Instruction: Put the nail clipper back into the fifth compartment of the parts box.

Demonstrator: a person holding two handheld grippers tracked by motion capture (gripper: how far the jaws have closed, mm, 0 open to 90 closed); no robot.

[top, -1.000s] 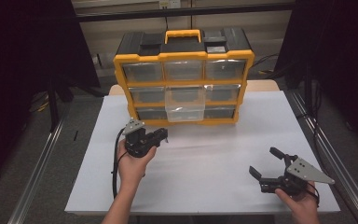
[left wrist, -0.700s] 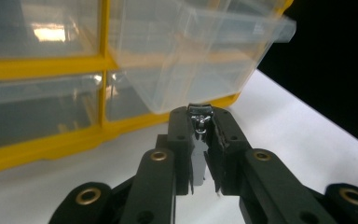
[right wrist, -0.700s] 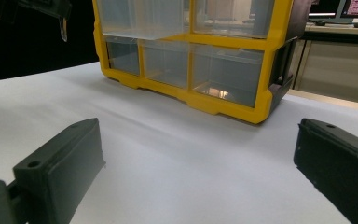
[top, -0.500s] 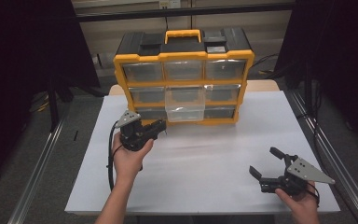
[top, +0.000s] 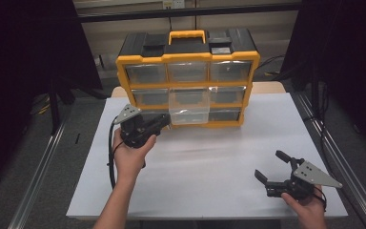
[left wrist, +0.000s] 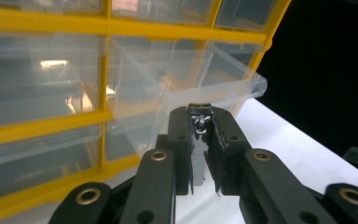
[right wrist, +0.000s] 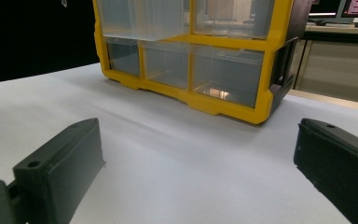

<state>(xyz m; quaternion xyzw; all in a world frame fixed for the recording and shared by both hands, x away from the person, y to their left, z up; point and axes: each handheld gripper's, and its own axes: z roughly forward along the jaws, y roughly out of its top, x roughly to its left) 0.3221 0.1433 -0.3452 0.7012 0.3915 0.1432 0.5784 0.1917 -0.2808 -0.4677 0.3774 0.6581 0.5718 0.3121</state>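
done: my left gripper (left wrist: 200, 140) is clenched on a small metal clip (left wrist: 199, 117), raised just before the pulled-out clear drawer (top: 189, 109) of the yellow organizer (top: 188, 76) | left: clip not yet in the drawer | around: my right gripper (top: 279, 172) spread wide and holding nothing, well right of the organizer on the white table (top: 209, 157); drawer's front wall stands between.

organizer frame (top: 187, 58): glossy yellow plastic | drawer (left wrist: 205, 88): clear plastic | clip (left wrist: 199, 116): shiny metal | table (top: 209, 167): matt white
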